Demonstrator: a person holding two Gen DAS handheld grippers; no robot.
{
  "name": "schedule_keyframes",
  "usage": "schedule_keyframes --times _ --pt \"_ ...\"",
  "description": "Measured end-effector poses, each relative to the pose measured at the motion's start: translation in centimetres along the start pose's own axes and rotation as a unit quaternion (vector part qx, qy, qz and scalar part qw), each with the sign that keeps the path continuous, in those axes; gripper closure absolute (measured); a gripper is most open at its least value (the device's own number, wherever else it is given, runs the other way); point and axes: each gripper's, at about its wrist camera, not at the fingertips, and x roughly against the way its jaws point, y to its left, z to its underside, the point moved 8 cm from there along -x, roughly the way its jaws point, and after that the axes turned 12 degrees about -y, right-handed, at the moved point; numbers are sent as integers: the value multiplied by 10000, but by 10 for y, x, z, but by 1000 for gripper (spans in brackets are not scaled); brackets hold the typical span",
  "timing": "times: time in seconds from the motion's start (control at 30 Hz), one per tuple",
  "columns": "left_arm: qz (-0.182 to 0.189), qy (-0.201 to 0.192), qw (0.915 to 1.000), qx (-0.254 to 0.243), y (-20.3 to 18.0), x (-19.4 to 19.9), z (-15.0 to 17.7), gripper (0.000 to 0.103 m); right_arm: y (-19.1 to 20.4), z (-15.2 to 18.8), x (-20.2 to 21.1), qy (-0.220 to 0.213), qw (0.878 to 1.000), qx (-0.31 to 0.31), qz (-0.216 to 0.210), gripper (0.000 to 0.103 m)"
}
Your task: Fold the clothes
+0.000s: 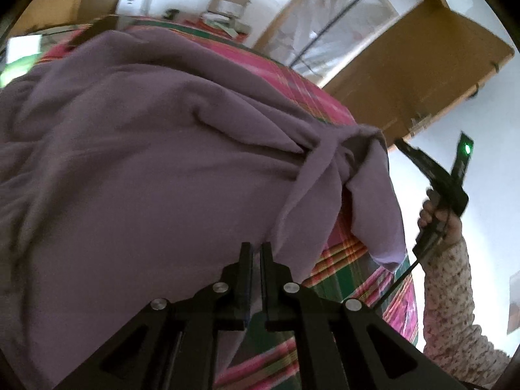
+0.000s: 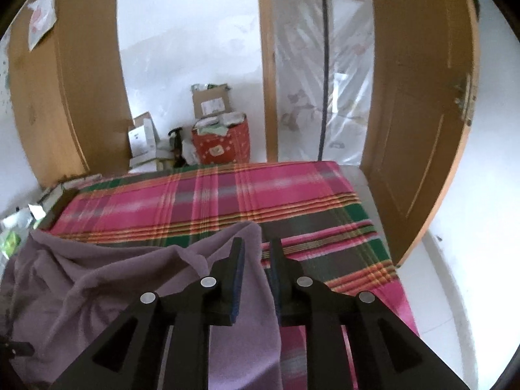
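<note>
Red bag point(image 2: 221, 144), right view only

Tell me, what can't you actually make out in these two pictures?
- Purple garment: its kind and full shape; both views cut it off at the edges.
- Left gripper: whether cloth is pinched; the near-shut fingers hide it.
- Boxes by the wall: labels too small and blurred.
- The person: only a hand and sleeve show in the left view.

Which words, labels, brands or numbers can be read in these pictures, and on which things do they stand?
None can be read.
White label on the cardboard box: print too small and blurred.
White boxes by the wall: marks too blurred.
Red bag: a pale picture, no legible text.
Paper on the wooden door: only a blurred reddish drawing.
</note>
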Motion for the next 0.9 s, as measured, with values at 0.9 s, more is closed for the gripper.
schedule_keyframes --times 0.9 --pt "-1895 -1293 9610 1544 156 142 38 86 193 123 120 763 9734 -48 -2161 86"
